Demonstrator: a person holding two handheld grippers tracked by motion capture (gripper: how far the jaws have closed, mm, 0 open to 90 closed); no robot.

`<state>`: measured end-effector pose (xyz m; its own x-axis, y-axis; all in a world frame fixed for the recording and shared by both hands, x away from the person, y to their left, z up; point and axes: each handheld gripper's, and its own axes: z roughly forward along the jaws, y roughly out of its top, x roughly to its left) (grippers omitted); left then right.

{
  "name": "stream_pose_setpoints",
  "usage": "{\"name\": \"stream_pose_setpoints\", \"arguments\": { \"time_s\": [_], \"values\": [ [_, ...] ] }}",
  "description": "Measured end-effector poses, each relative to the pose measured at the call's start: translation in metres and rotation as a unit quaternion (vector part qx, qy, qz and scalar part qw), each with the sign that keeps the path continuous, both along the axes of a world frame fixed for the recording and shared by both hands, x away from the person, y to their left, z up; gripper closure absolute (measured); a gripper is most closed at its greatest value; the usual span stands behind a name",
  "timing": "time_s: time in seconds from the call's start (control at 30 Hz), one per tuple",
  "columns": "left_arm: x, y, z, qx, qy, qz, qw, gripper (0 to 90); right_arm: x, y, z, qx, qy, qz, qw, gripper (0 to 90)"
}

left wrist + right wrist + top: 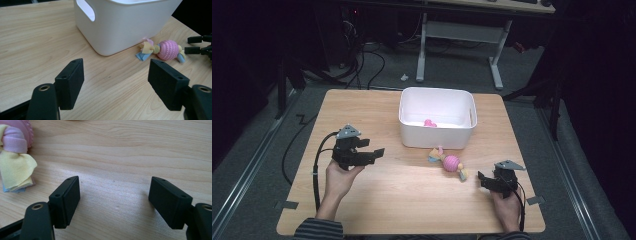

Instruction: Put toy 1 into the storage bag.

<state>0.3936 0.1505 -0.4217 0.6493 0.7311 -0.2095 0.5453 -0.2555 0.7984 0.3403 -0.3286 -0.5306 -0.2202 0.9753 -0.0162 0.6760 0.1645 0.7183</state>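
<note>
Approach stage: neither tool has hold of the toy.
Right gripper (482, 178) and left gripper (378, 151) stand wide apart, holding nothing. The knotted pink ball toy (450, 163) lies at ten o'clock from the right gripper, just before the white bin (437, 136). Next: straddle, close, lift.

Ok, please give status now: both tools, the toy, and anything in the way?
Left tool open, empty. Right tool open, empty, beside toy. Toy on table, in front of bin. Path clear.
</note>
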Motion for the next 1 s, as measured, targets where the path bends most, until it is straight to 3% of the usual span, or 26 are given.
{"name": "stream_pose_setpoints", "arguments": {
  "time_s": [0.27, 0.67, 0.83, 1.0],
  "values": [
    [-0.002, -0.003, -0.017, 0.001, 0.012, 0.004, 0.9999, 29.5, 0.0, 0.0, 0.0, 0.0, 0.0, 0.0, 1.0, 25.6],
    [-0.002, -0.014, -0.052, 0.03, 0.027, 0.012, 0.9991, 29.5, 0.0, 0.0, 0.0, 0.0, 0.0, 0.0, 1.0, 25.6],
    [-0.003, -0.02, -0.066, 0.047, 0.021, 0.027, 0.9983, 29.4, 0.0, 0.0, 0.0, -0.001, 0.0, 0.0, 1.0, 25.5],
    [-0.002, -0.029, -0.076, 0.077, 0.013, 0.028, 0.9965, 29.2, 0.0, 0.0, 0.0, 0.0, 0.0, 0.0, 1.0, 25.6]
  ]
}}
